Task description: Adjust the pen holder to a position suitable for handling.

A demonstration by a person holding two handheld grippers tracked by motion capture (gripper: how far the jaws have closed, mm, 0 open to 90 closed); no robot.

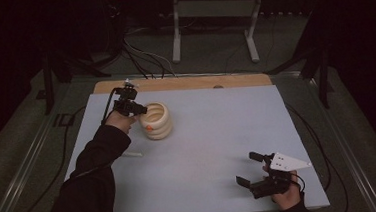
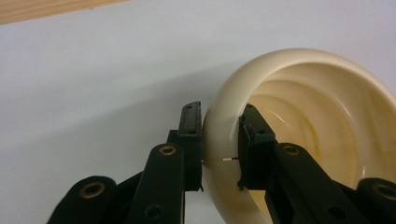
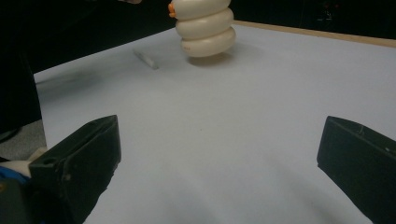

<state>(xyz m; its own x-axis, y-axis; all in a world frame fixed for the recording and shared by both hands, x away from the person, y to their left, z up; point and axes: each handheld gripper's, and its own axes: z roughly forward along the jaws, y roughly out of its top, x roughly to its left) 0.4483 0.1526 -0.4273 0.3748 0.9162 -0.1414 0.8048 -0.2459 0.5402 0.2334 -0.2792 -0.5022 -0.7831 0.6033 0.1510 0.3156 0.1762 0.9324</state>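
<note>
At the near right, the right gripper [image 1: 254, 171] rests low over the grey table [image 1: 213, 134], jaws spread wide. One small white stick [image 1: 131, 154] lies left. At far left, the left gripper [image 2: 220, 140] pinches the rim of one cream, three-ringed ribbed cup [image 1: 158, 120], orange-marked.

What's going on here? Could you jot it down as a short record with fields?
Surface: pale blue table
Main object: cream ribbed cup with an orange spot on its side
Left tool: shut on the cup's rim, one jaw inside, one outside
Right tool: open, holding nothing
Other item: small white stick lying near the left sleeve
</note>
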